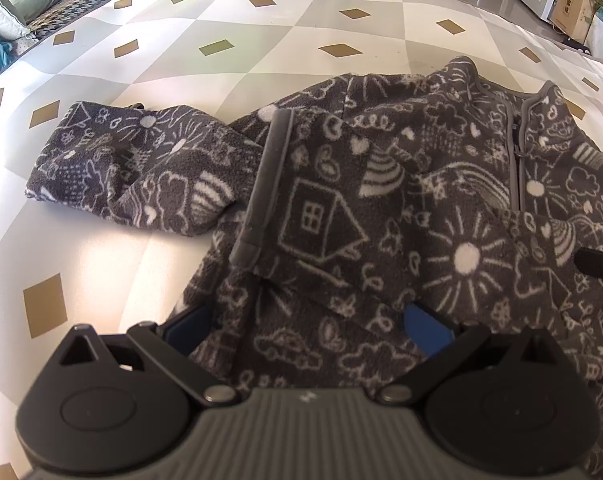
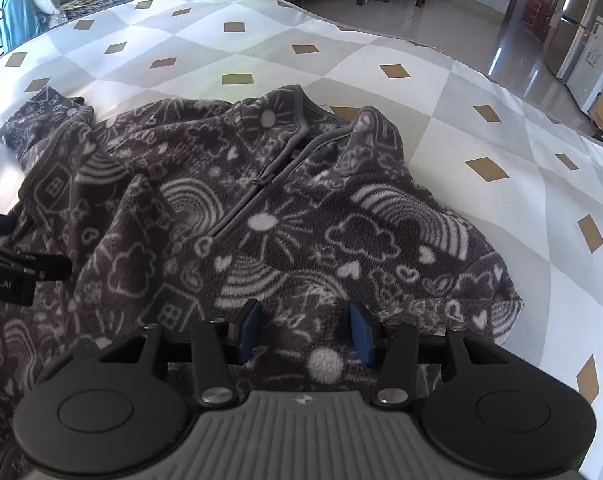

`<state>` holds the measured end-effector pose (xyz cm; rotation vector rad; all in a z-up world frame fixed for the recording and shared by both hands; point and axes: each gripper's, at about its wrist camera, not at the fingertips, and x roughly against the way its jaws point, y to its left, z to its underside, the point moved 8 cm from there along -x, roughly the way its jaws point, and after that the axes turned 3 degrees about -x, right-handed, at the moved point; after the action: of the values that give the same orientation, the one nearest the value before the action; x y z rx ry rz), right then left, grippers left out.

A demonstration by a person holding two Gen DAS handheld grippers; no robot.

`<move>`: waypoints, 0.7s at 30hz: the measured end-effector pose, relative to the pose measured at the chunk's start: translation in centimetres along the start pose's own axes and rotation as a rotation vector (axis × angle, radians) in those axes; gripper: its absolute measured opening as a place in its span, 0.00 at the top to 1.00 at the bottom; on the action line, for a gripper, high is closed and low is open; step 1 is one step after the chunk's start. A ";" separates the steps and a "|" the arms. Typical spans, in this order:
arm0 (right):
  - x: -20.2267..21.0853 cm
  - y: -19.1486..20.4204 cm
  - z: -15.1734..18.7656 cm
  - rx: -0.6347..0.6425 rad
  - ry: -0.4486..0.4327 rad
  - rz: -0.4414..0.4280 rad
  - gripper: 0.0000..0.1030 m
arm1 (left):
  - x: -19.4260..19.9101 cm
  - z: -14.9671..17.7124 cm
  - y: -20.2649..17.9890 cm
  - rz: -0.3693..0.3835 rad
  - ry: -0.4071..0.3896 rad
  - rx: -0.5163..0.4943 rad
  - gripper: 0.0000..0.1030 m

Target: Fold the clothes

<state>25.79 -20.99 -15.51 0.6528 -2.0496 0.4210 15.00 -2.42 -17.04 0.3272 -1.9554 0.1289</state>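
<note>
Dark grey doodle-print fleece jacket (image 2: 261,216) flat on diamond-patterned mat (image 2: 441,92) | left gripper (image 1: 305,320) spread wide over it | right gripper (image 2: 305,332) part-open, gripping nothing

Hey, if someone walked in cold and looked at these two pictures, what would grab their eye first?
A dark grey fleece jacket covered in white doodles of suns, houses and rainbows, spread across the diamond-patterned mat. One sleeve trails off to the left in the left wrist view. Next, the left gripper and right gripper, blue-padded, low over the fleece.
</note>
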 end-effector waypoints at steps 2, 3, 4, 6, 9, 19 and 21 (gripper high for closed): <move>0.0 -0.1 0.0 -0.006 0.000 0.001 0.56 | 0.0 0.0 0.0 -0.002 -0.001 -0.001 0.00; 0.0 -0.1 0.0 -0.006 0.000 0.004 0.57 | -0.1 0.1 0.0 -0.003 -0.002 -0.002 0.00; 0.0 0.0 -0.1 0.001 -0.002 0.011 0.66 | -0.1 0.1 0.0 -0.004 -0.003 -0.003 0.00; 0.0 0.1 -0.2 0.020 -0.004 0.027 0.83 | -0.5 -0.1 0.4 -0.007 -0.004 -0.005 0.00; 0.1 0.2 -0.3 0.034 -0.007 0.035 0.92 | -1.0 -0.2 0.6 -0.009 -0.004 -0.007 0.00; 2.8 -3.3 -2.7 -0.167 -0.224 0.158 0.95 | -0.6 -0.1 0.8 -0.007 -0.001 0.010 0.00; 2.7 -3.6 -2.6 -0.164 -0.216 0.197 0.91 | -0.5 -0.1 0.9 -0.013 0.001 0.013 0.00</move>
<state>28.48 -23.26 -11.67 0.4135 -2.3364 0.3004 15.00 -1.47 -17.45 0.3486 -1.9521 0.1338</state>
